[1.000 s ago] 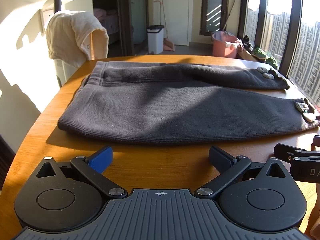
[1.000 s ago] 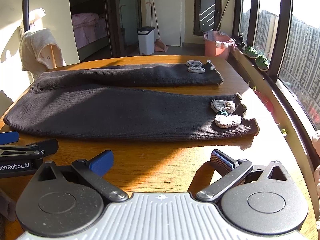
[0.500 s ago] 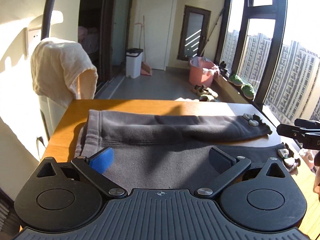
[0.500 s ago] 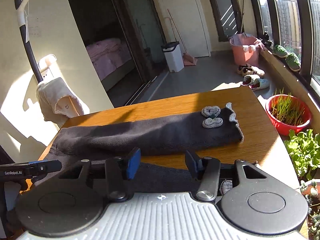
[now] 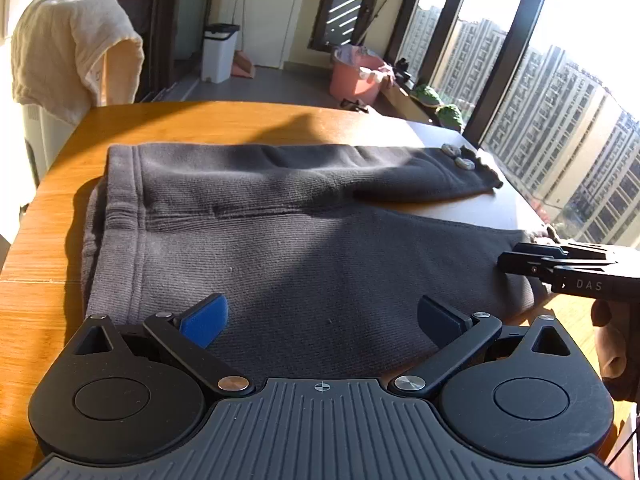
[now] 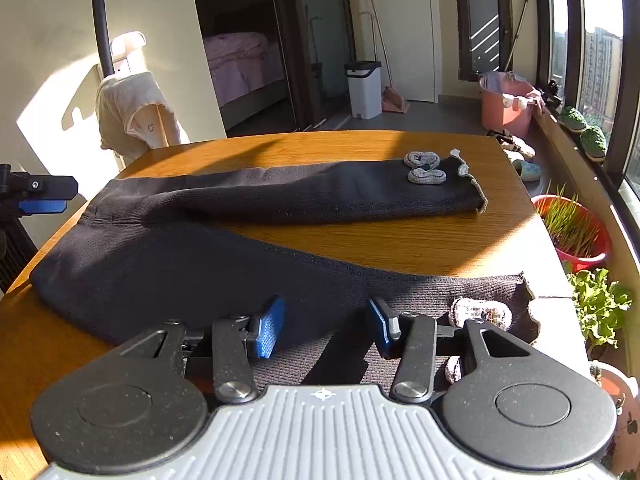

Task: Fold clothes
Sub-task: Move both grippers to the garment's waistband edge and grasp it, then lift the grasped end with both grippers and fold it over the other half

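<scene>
On my far left a cream towel (image 5: 72, 60) hangs over a chair back beside the wooden table (image 5: 52, 216). The dark grey trousers (image 5: 280, 248) lie flat across that table, waistband at the left end, both legs running off to the right and splitting apart as they go.

My left gripper (image 5: 320, 316) hovers over the near leg close to the waistband, jaws spread wide, blue pads clear of the cloth, nothing held.

Moving right, the far leg ends in a ragged cuff with two small grey knitted patches (image 6: 425, 168) sewn on it. Bare wood shows between the two legs there.

My right gripper (image 6: 326, 330) sits low over the near leg by its cuff. The jaws stand roughly half apart with dark fabric directly under and between them; I can't tell whether the pads (image 6: 269, 328) are pinching a fold or just resting above it. More patches (image 6: 480, 314) peek out just past the right finger.

In the left camera that gripper (image 5: 560, 268) pokes in from the right edge, over the cuff end.

Far right, potted greens (image 6: 600, 304) sit below the window.
</scene>
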Tool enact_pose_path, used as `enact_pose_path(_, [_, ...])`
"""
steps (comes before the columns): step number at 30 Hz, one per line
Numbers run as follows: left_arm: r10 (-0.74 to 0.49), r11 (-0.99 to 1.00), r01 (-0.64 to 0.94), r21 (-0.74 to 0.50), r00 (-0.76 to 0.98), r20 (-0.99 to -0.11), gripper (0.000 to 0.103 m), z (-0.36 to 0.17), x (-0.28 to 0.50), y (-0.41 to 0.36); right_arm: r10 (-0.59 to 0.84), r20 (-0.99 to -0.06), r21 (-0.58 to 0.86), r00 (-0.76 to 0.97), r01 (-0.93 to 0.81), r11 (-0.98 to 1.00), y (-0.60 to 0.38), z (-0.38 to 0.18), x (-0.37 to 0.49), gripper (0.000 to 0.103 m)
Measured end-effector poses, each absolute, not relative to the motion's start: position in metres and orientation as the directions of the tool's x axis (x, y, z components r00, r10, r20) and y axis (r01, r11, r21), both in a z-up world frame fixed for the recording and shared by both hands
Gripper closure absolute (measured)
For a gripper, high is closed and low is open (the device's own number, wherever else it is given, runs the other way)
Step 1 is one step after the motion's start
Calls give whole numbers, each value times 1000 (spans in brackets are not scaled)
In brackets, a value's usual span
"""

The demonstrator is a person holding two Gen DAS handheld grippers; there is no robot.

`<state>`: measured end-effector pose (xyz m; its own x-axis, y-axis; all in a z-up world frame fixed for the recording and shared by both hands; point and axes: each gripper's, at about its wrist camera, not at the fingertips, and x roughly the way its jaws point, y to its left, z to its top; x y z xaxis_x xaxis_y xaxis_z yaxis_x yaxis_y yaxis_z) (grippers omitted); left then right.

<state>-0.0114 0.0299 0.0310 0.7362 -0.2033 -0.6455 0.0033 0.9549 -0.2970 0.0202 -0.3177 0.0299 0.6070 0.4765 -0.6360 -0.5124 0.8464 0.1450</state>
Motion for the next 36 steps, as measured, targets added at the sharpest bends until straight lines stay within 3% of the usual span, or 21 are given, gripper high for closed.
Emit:
enact_pose_path(3, [-31,965,-121,-233,827,-561,0,59,5,64,469,-648,149,600,-504,851,-312,35,27,51])
enact_pose_path(5, [131,951,-268,-152,797,-590,0,64,37,90,464,-642,152,611,-491,858,-314,43,34,52])
enact_pose_path(6, [156,942,-304,-142,771,-617,1,61,51,101,458,-629,145,628,-484,863,-316,49,38,52])
enact_pose_path(10, [163,944,-315,-96,700,-695,3,38,80,116,410,-586,111,699,-432,895,-331,71,72,52])
enact_pose_path(13, [132,949,-294,-111,691,-711,4,26,83,118,377,-582,163,720,-351,922,-343,74,119,52])
enact_pose_path(16, [108,939,-307,-156,691,-714,10,18,85,122,352,-598,226,720,-271,936,-349,66,164,52])
enact_pose_path(20, [111,942,-302,-144,689,-716,9,11,85,115,330,-645,249,689,-219,943,-345,42,204,52])
enact_pose_path(21, [113,947,-293,-133,690,-715,10,11,85,113,345,-655,268,673,-220,938,-344,37,208,53])
enact_pose_path(22, [110,951,-283,-128,692,-713,10,11,86,112,360,-663,288,656,-220,932,-343,31,213,63])
enact_pose_path(23, [112,953,-277,-121,695,-710,13,11,86,110,365,-654,283,662,-233,930,-340,30,212,85])
enact_pose_path(25, [123,959,-265,-97,701,-703,23,11,87,107,391,-649,301,653,-252,920,-336,35,209,94])
enact_pose_path(27, [99,961,-250,-119,711,-696,59,15,87,108,402,-607,285,685,-284,915,-336,55,192,96])
enact_pose_path(32, [73,970,-196,-143,796,-601,62,52,56,105,446,-459,282,768,-350,893,-370,103,122,96])
enact_pose_path(36, [67,982,-145,-121,866,-496,61,82,-10,95,398,-467,242,789,-319,916,-406,95,59,96])
